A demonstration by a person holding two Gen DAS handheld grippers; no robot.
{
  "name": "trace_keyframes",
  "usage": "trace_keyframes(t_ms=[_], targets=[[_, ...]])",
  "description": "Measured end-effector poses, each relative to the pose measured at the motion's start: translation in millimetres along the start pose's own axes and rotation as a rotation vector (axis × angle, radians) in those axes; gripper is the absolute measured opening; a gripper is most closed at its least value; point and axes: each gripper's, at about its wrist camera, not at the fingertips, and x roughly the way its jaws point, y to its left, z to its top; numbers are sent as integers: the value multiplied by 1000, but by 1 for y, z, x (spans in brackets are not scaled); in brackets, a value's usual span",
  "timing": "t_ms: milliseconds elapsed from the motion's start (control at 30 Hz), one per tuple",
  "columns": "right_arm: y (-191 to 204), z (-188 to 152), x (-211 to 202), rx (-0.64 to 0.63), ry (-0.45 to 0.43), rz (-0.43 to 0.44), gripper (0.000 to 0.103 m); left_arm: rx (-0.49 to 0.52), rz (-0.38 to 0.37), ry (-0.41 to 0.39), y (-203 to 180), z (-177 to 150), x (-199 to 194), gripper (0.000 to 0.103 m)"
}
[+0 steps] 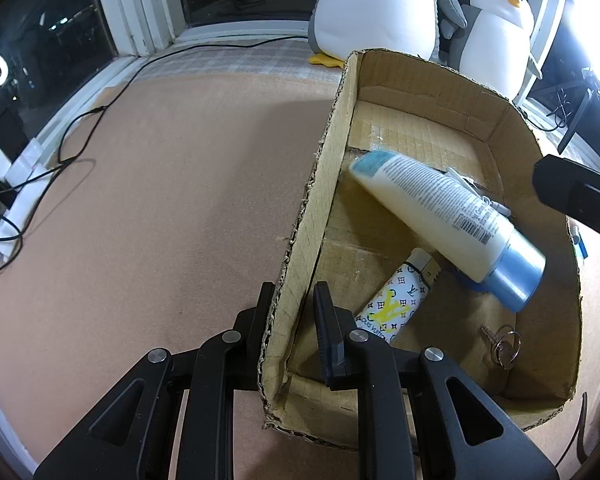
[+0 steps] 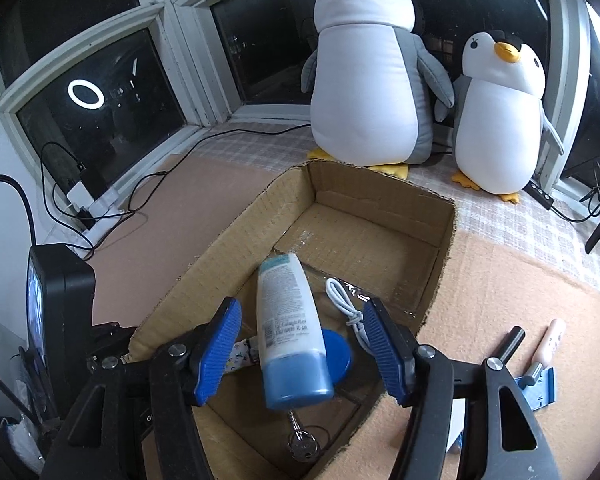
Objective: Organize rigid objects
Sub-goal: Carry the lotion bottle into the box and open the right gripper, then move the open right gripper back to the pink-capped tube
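An open cardboard box stands on the pinkish mat. My left gripper is shut on the box's left wall near its front corner, one finger outside and one inside. In the box a white lotion bottle with a blue cap lies slanted over a round blue lid. A patterned lighter, a key on a ring and a white cable also lie inside. My right gripper hangs open over the box, with the bottle between its blue pads but clear of both.
Two plush penguins stand behind the box at the window. Right of the box lie a black marker, a beige tube and a blue piece. Cables and a power strip lie at the left.
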Motion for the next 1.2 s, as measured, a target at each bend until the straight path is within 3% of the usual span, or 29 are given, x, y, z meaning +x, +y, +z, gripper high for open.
trace_keyframes(t_ms=[300, 600, 1067, 1200], targets=[[-24, -3, -19, 43, -22, -33, 60, 0, 0, 0, 0, 0, 0, 17], [-82, -15, -46, 144, -38, -111, 60, 0, 0, 0, 0, 0, 0, 17], [-188, -43, -47, 371, 38, -225, 59, 0, 0, 0, 0, 0, 0, 17], [-203, -44, -37, 409, 79, -213, 51, 0, 0, 0, 0, 0, 0, 17]])
